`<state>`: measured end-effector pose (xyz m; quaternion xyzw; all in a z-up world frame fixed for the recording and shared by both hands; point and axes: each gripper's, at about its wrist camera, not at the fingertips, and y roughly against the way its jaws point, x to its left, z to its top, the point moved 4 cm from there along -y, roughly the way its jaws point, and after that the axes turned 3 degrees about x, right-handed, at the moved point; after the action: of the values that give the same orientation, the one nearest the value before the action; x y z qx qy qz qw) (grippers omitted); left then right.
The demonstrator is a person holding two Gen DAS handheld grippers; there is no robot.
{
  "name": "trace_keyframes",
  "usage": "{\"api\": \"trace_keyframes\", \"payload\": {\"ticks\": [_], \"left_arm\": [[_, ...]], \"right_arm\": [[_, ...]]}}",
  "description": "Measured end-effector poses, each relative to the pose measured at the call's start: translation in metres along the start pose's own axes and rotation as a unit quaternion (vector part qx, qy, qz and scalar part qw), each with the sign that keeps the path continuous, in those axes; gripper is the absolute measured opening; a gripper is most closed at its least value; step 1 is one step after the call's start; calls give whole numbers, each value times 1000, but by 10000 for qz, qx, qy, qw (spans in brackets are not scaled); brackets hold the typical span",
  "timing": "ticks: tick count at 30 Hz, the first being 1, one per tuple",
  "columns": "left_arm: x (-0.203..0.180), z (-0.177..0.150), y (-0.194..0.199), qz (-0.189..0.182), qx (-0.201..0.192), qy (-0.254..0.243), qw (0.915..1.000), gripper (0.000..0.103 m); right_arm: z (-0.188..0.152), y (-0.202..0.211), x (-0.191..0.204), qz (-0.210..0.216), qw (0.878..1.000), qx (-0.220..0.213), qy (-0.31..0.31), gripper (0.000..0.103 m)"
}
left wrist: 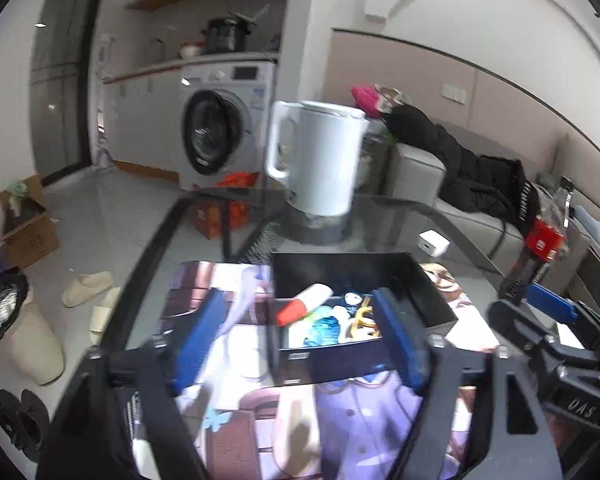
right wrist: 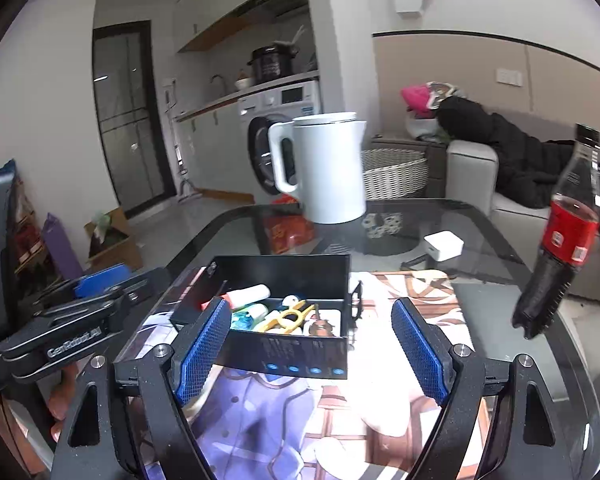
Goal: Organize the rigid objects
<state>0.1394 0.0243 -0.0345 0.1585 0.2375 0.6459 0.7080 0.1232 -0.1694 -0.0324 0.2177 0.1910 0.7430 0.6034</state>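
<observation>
Apparently nearly done: box (right wrist: 284,316), ahead of both wide, empty grippers (left wrist: 296,344) (right wrist: 312,352), holds small items; charger (right wrist: 444,245) and bottle (right wrist: 560,236) beyond the fingers remain.

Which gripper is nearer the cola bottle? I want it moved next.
Right. The right gripper sits just left of the cola bottle; the left gripper lies farther left.

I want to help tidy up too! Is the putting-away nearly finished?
Mostly, it seems. Done: the black box on the picture mat already holds small things, like a white tube and a yellow piece. In hand: nothing; the left gripper and right gripper are both open and empty. Maybe left: the white charger, soda bottle and kettle sit outside the box on the glass table.
</observation>
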Motion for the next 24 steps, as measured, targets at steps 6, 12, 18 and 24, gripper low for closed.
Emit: {"api": "trace_keyframes", "payload": {"ticks": [6,12,18,24], "left_arm": [[-3,-14,29,442,-790,-451,9949,100],[-17,-25,65,359,-1345,-922,9860,103],[-19,-24,90,168,-1614,-777,9837,103],[-14,-23,95,357,-1724,-625,9824,103]], "right_arm": [[-20,11,-11,-673,9976,-160,-81,87],[-32,22,-4,-570,9982,-153,120,88],[-24,67,22,-713,9891,-1170,530,90],[-19,78,28,-578,9871,-1375,588,96]]}}
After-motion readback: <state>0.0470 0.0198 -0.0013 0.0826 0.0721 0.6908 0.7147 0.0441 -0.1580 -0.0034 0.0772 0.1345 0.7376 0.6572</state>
